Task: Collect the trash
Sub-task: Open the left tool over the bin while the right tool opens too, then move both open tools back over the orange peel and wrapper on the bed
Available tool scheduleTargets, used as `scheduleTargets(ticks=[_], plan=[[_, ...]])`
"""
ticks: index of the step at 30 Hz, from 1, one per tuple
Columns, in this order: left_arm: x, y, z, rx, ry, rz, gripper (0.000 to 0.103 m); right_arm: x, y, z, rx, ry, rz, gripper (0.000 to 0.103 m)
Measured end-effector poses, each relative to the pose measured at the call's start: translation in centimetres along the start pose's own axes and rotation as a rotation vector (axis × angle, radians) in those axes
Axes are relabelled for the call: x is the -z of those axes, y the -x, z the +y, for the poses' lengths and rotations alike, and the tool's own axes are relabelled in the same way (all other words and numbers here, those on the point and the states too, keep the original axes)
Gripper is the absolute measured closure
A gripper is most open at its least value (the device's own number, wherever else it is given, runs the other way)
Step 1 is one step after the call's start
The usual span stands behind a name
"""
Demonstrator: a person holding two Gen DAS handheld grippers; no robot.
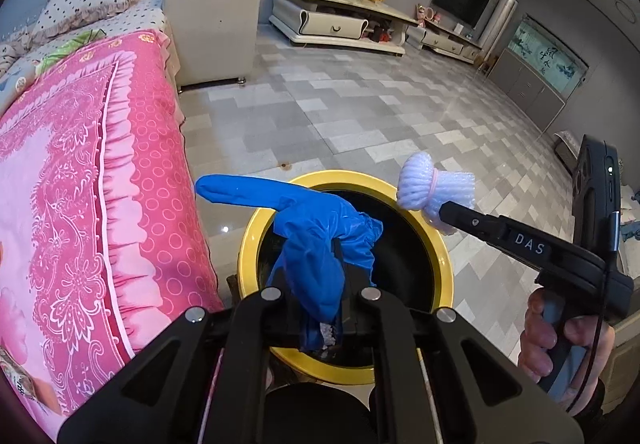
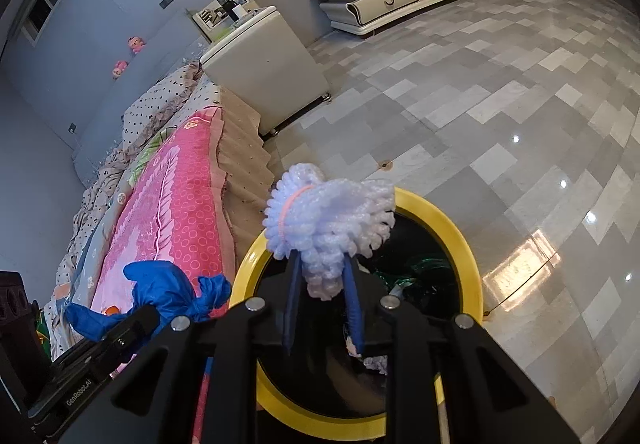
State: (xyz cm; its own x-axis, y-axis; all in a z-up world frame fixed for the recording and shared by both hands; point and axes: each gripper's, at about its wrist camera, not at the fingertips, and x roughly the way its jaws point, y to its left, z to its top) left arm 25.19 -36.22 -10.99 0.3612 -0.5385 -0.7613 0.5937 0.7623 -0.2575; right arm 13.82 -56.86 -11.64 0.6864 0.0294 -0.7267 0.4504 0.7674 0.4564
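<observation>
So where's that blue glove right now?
The blue glove is pinched in the left gripper, held above the open yellow-rimmed bin, beside the pink bedspread. The white foam net hangs to its right.

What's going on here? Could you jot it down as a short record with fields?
Place: room with tiled floor beside a bed with a pink cover
Bin: yellow-rimmed trash bin, some trash already inside
Left gripper: shut on a blue glove, above the bin
Right gripper: shut on a white foam net, at the bin's rim
Person: only a hand on the right gripper's handle shows
</observation>
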Motion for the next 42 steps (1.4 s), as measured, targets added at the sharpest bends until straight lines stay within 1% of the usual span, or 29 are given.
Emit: scheduleTargets(ticks=[2,5,6,7,8,9,10,11,12,13,14,15,17,18,20,24,26,28,31,35,37,42], plan=[[0.2,-0.1,0.4,0.006,0.01,0.001,0.095,0.1,0.0,0.0,0.008,0.0,0.002,0.082],[0.1,0.2,1.1,0.019,0.028,0.001,0.086,0.1,0.2,0.0,0.022,-0.001,0.001,0.074],[0.1,0.4,1.3,0.02,0.029,-0.006,0.078,0.1,0.3,0.1,0.026,-0.002,-0.002,0.069],[0.1,0.8,1.6,0.024,0.03,-0.013,0.066,0.1,0.4,0.1,0.033,-0.006,-0.006,0.065],[0.2,1.2,1.8,0.026,0.032,-0.023,0.06,0.0,0.5,0.0,0.04,-0.012,-0.009,0.057],[0.2,1.7,2.1,0.023,0.036,-0.034,0.056,0.0,0.6,0.0,0.043,-0.017,-0.011,0.054],[0.2,2.1,2.4,0.022,0.037,-0.044,0.055,0.0,0.7,0.0,0.043,-0.017,-0.012,0.054],[0.2,2.6,2.8,0.023,0.038,-0.053,0.053,0.0,0.8,0.1,0.046,-0.016,-0.013,0.051],[0.2,3.1,3.3,0.018,0.042,-0.063,0.048,0.0,1.0,0.2,0.045,-0.014,-0.015,0.045],[0.2,3.6,3.9,0.005,0.048,-0.075,0.046,0.1,1.1,0.5,0.041,-0.012,-0.017,0.044],[0.3,4.1,4.6,-0.005,0.054,-0.083,0.046,0.1,1.2,0.9,0.038,-0.005,-0.019,0.044],[0.3,4.7,5.4,-0.015,0.06,-0.088,0.045,0.2,1.4,1.4,0.034,0.011,-0.021,0.04],[0.4,5.7,6.9,-0.041,0.068,-0.1,0.041,0.5,1.7,2.6,0.009,0.046,-0.026,0.036],[0.6,6.1,7.7,-0.06,0.07,-0.106,0.039,0.7,1.8,3.6,-0.018,0.073,-0.025,0.035],[0.7,7.3,9.8,-0.106,0.081,-0.122,0.037,1.2,1.9,5.4,-0.063,0.127,-0.018,0.033],[1.4,10.0,14.7,-0.175,0.136,-0.156,0.034,2.8,1.8,10.4,-0.168,0.261,0.015,0.03],[1.9,11.5,17.3,-0.214,0.168,-0.172,0.034,3.8,1.8,12.9,-0.207,0.328,0.028,0.028],[2.5,12.9,19.9,-0.25,0.2,-0.182,0.034,5.1,1.5,15.8,-0.252,0.405,0.053,0.028],[3.4,14.7,23.9,-0.307,0.25,-0.189,0.034,6.8,0.9,19.2,-0.312,0.481,0.098,0.028],[4.4,16.4,28.0,-0.368,0.294,-0.193,0.034,9.0,0.2,23.1,-0.355,0.576,0.134,0.028],[4.9,17.0,29.8,-0.385,0.323,-0.195,0.034,10.1,-0.2,24.9,-0.374,0.615,0.155,0.028],[6.0,16.9,33.2,-0.422,0.347,-0.175,0.034,13.3,-1.5,28.5,-0.411,0.716,0.217,0.028]])
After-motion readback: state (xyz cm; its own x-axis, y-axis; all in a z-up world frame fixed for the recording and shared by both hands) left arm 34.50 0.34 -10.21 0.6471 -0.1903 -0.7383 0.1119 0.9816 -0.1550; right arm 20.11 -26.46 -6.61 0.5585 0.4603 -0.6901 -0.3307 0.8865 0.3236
